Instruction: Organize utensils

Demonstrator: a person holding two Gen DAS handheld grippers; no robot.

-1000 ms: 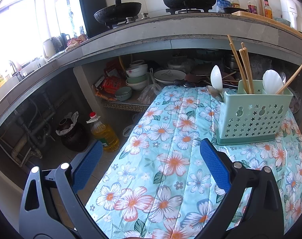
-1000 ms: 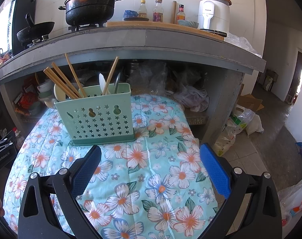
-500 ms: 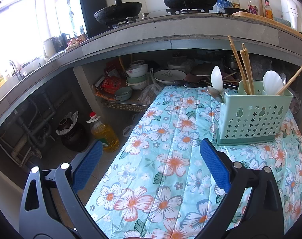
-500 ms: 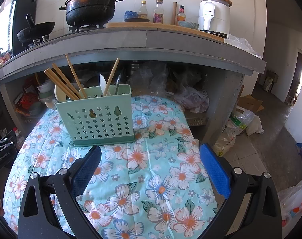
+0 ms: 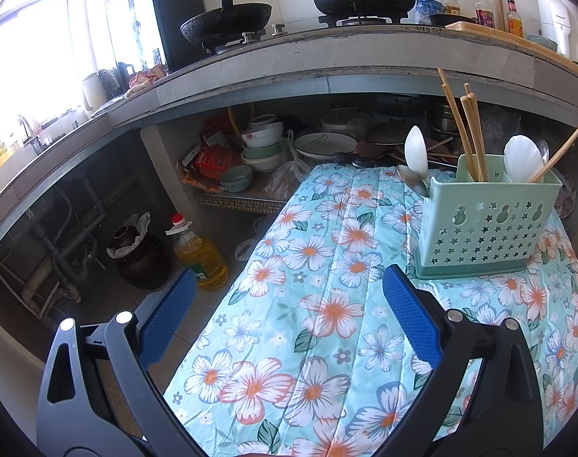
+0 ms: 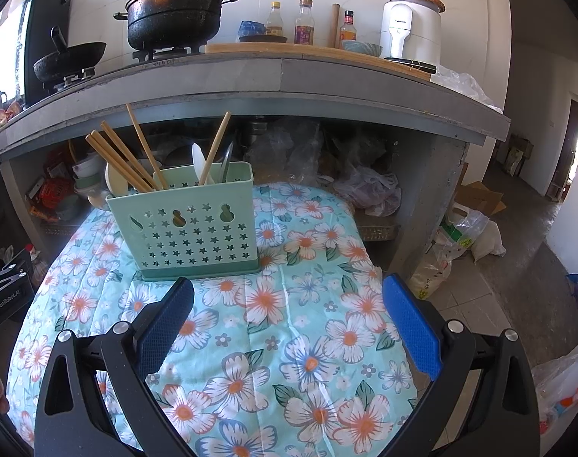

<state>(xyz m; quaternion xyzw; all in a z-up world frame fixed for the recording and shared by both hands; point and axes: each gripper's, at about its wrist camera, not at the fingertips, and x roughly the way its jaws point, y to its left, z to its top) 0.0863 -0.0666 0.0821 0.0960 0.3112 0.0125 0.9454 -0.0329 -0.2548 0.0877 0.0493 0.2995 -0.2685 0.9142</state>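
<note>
The left gripper hangs over the near left part of the floral cloth, its blue pads spread wide with nothing between them. The right gripper is likewise wide and empty above the same cloth, a little nearer the table's right side.

Beyond both stands the green holder, a perforated plastic caddy with star and gourd cut-outs, upright on the cloth toward the far end of the table; in the right wrist view the holder sits just past the left fingertip. Wooden chopsticks lean out of its left compartment, and a single one slants from the right side. White spoons stand inside, and one more white spoon shows at the holder's far left corner beside a metal spoon.

Behind the table runs a concrete counter carrying a black pot, a wok, bottles and a white appliance
</note>
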